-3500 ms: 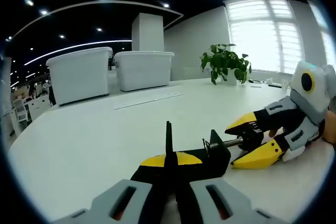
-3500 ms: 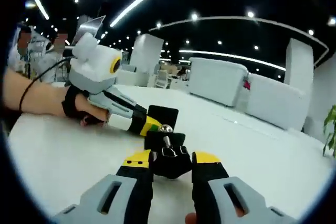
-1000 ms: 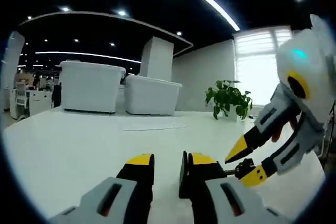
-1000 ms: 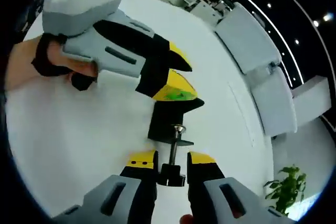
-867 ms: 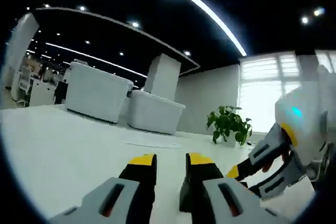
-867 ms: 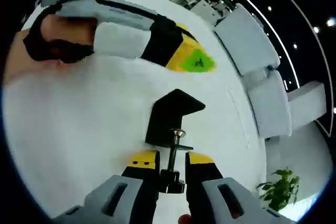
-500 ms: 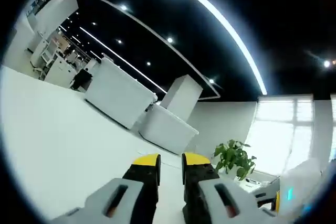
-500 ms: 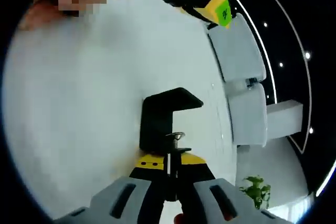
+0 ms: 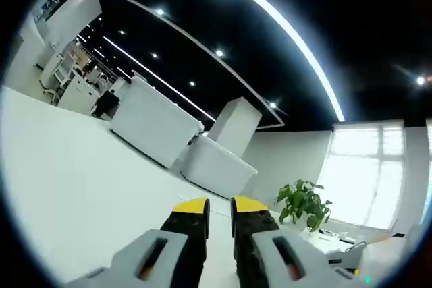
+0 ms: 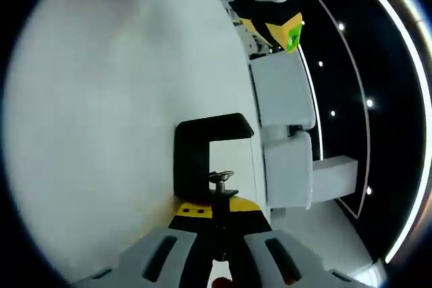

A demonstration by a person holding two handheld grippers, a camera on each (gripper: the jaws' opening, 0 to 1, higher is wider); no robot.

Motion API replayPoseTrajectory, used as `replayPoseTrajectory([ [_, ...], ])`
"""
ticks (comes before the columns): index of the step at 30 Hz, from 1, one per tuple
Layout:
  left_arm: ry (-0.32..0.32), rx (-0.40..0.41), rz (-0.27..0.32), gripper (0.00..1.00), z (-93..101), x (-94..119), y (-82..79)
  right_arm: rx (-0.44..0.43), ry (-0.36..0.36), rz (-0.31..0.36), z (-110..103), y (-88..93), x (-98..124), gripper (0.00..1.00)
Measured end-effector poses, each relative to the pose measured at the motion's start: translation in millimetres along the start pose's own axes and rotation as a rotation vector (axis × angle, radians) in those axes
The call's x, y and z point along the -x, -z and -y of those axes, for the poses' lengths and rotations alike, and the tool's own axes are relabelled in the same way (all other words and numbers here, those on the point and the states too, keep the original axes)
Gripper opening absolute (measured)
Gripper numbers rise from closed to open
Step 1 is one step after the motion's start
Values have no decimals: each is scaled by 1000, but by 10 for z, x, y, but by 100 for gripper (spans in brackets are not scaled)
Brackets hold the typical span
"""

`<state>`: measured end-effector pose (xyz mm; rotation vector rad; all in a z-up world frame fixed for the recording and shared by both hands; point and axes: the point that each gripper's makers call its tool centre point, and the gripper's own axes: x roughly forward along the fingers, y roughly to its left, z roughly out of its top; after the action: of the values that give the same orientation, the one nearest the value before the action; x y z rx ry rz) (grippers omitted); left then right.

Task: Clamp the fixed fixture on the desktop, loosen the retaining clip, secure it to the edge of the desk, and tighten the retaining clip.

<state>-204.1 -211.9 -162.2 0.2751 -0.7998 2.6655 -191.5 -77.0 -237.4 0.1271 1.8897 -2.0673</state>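
A black C-shaped clamp fixture (image 10: 202, 143) hangs over the white table (image 10: 88, 99) in the right gripper view. My right gripper (image 10: 214, 210) is shut on its screw (image 10: 220, 181) just below the frame. At the top of that view my left gripper (image 10: 273, 30) is held by a hand, well away from the clamp. In the left gripper view my left gripper (image 9: 220, 206) has a narrow gap between its yellow-tipped jaws with nothing in it. It is raised above the table (image 9: 67, 166).
Two large white bins (image 9: 156, 129) (image 9: 216, 166) stand at the table's far side, with a potted plant (image 9: 304, 204) to their right by a bright window. The same bins (image 10: 280, 96) lie beyond the clamp in the right gripper view.
The left gripper has let go of the clamp and lifted away from it. The right gripper has closed tight on the screw and raised the clamp off the table.
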Motion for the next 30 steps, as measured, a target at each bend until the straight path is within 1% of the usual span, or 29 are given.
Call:
replayPoseTrajectory([
  [1, 2, -9, -3, 13, 9, -9, 9, 11, 5, 4, -3, -1, -37, 2],
  [4, 8, -27, -14, 13, 29, -23, 28, 53, 71, 72, 56, -73, 14, 2],
  [5, 11, -31, -28, 12, 48, -27, 52, 71, 99, 90, 88, -92, 47, 2],
  [6, 24, -44, -36, 11, 73, -34, 67, 59, 121, 107, 119, -104, 76, 2],
  [7, 26, -47, -36, 11, 79, -38, 71, 28, 140, 128, 150, -121, 113, 2],
  [8, 27, -49, -37, 11, 77, -38, 70, 18, 164, 157, 206, -148, 157, 2],
  [9, 28, -48, -35, 11, 73, -36, 64, 30, 194, 172, 268, -169, 186, 2],
  [10, 26, -41, -29, 11, 59, -31, 48, 26, 225, 187, 331, -180, 242, 2],
  [11, 21, -32, -20, 11, 40, -23, 27, 3, 237, 203, 382, -189, 303, 2],
  [12, 19, -23, -11, 11, 27, -14, 4, 1, 262, 218, 458, -202, 375, 2],
  [13, 18, -17, -7, 11, 22, -10, -6, 1, 284, 229, 525, -210, 454, 2],
  [15, 18, -10, 3, 11, 23, 4, -29, -15, 299, 239, 619, -204, 542, 2],
  [16, 19, -9, 4, 11, 29, 10, -38, -22, 323, 247, 694, -197, 615, 2],
  [17, 17, -10, 6, 10, 35, 21, -46, -37, 331, 257, 752, -192, 706, 2],
  [18, 8, -32, 18, 10, 33, 37, -71, -79, 346, 279, 824, -189, 804, 2],
  [19, 9, -51, 40, 10, 49, 60, -110, -104, 363, 296, 898, -185, 910, 2],
  [20, 8, -54, 48, 10, 58, 77, -123, -102, 375, 304, 964, -185, 1017, 2],
  [21, 6, -53, 53, 10, 59, 92, -134, -147, 401, 331, 1051, -200, 1203, 2],
  [23, 6, -36, 62, 10, 65, 121, -150, -177, 444, 406, 1195, -278, 1510, 2],
  [25, 4, -25, 64, 9, 83, 145, -149, -246, 459, 473, 1310, -337, 1818, 2],
  [26, -2, -34, 59, 9, 81, 142, -135, -287, 460, 503, 1363, -364, 1966, 2],
  [28, -1, -47, 39, 9, 117, 175, -100, -357, 438, 549, 1415, -403, 2153, 2],
  [29, 9, -76, 22, 9, 161, 211, -79, -418, 417, 580, 1459, -417, 2311, 2],
  [30, 6, -80, 23, 9, 148, 187, -74, -453, 388, 607, 1466, -440, 2429, 2],
])
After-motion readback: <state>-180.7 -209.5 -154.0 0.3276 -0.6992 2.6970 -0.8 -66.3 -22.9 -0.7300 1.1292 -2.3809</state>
